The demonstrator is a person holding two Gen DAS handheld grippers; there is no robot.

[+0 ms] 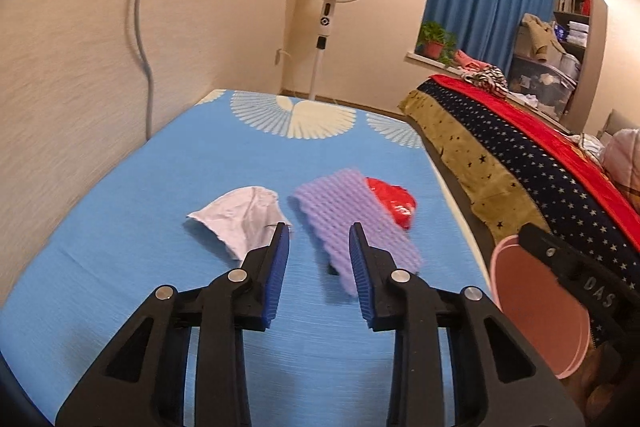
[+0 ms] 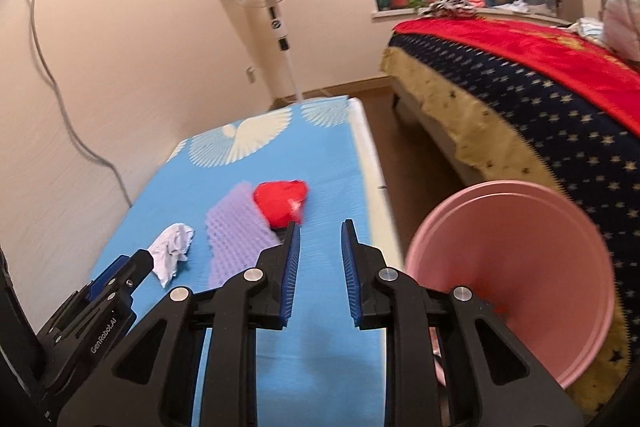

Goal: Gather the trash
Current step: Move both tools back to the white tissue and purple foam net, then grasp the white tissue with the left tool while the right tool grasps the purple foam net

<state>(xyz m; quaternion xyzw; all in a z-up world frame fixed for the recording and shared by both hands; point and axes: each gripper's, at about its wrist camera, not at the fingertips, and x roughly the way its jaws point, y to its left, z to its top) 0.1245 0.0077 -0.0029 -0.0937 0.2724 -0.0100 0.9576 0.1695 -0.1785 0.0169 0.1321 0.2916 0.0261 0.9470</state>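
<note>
Your left tool (image 1: 320, 251) and right tool (image 2: 320, 251) are both spread wide and hold nothing. The pink bucket (image 2: 516, 267) sits right of the counter (image 2: 320, 347). On the counter lie crumpled white paper (image 1: 240, 219), bumpy purple foam (image 1: 344, 211), then a shiny red wrapper (image 1: 394, 201) touching the foam.

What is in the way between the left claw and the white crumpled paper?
Nothing visible. The open left claw sits just short of the white crumpled paper, with only bare blue cloth between them. The purple foam sheet lies off to the right.
</note>
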